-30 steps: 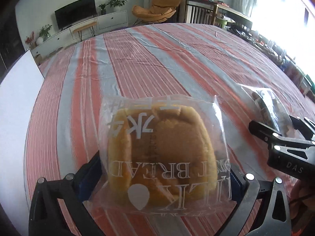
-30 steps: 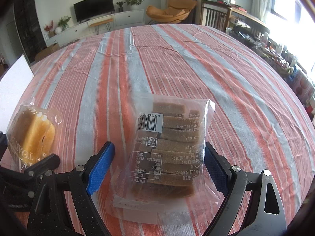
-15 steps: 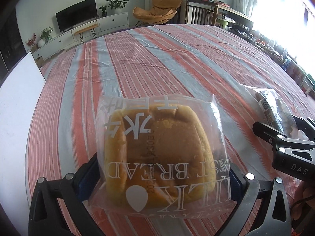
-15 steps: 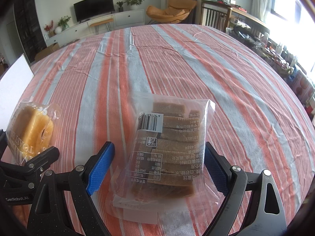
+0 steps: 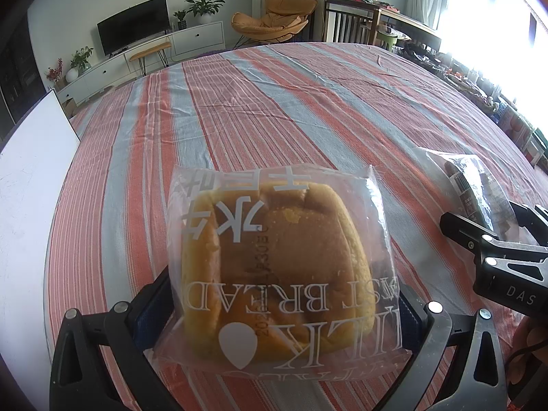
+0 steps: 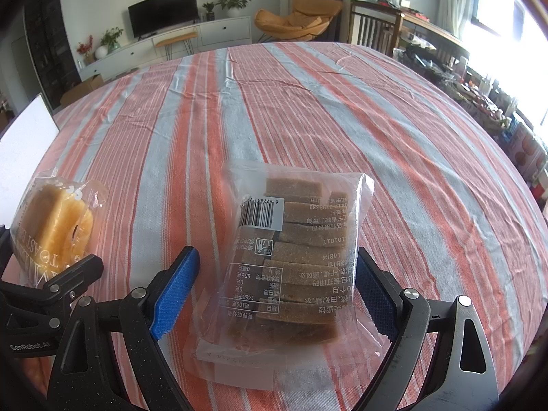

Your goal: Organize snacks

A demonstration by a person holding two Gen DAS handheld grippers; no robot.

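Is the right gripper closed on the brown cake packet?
No: the right gripper is open, its blue pads standing clear of the cake packet.

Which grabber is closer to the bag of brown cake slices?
The right one. The bag of brown cake slices sits between the open fingers of the right gripper. The left gripper is off to its left, clamped on the toast bread bag.

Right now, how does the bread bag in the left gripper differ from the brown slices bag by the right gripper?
The bread bag holds one golden square loaf; the slices bag holds a row of flat brown slabs. The bread bag carries large white lettering, the slices bag a white barcode label and small print. The left gripper is shut on the bread bag; the right gripper straddles the slices bag, open. Both are clear plastic.
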